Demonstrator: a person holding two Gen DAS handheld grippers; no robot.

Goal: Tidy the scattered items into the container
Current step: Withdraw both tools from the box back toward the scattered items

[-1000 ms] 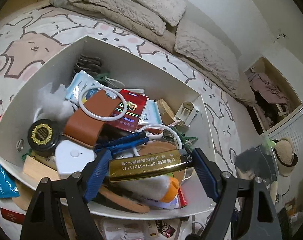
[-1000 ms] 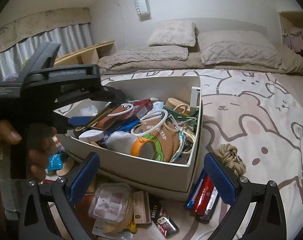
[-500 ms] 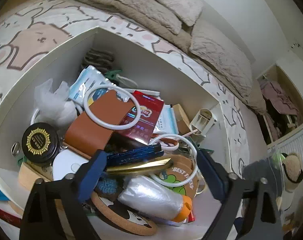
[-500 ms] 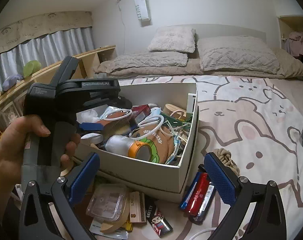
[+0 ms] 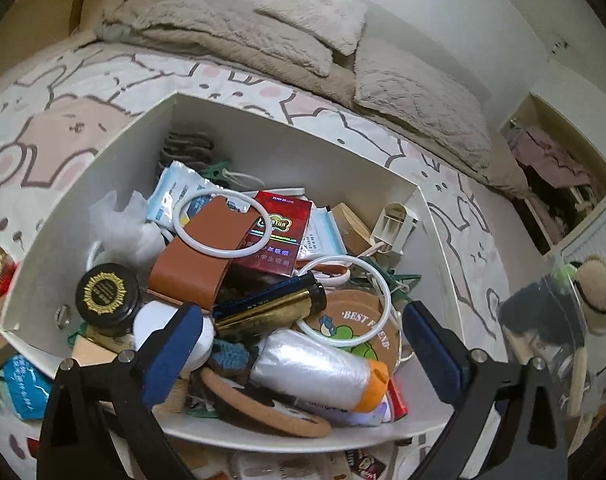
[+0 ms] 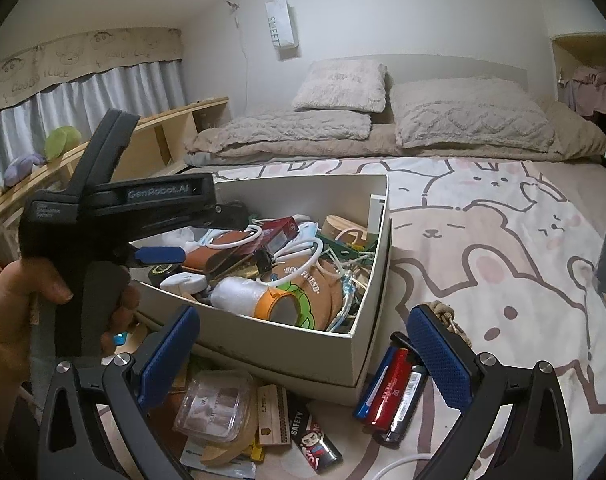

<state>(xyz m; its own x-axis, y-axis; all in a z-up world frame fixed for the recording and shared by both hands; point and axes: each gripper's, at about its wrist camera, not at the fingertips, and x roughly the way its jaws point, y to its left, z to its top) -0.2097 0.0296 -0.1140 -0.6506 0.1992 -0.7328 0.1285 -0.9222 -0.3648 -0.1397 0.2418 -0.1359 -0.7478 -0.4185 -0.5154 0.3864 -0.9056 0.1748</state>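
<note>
Your left gripper [image 5: 299, 344] fingers spread wide, just opened, nothing between. Gold metallic cylinder lighter [image 5: 271, 312] lies atop clutter in white cardboard box [image 5: 295, 148], beside blue one, long axis slanting up-right, cap end toward far right corner. Risk: heap overfull, lighter may roll. Your right gripper [image 6: 303, 356] fingers spread, empty, above bed clutter.
</note>
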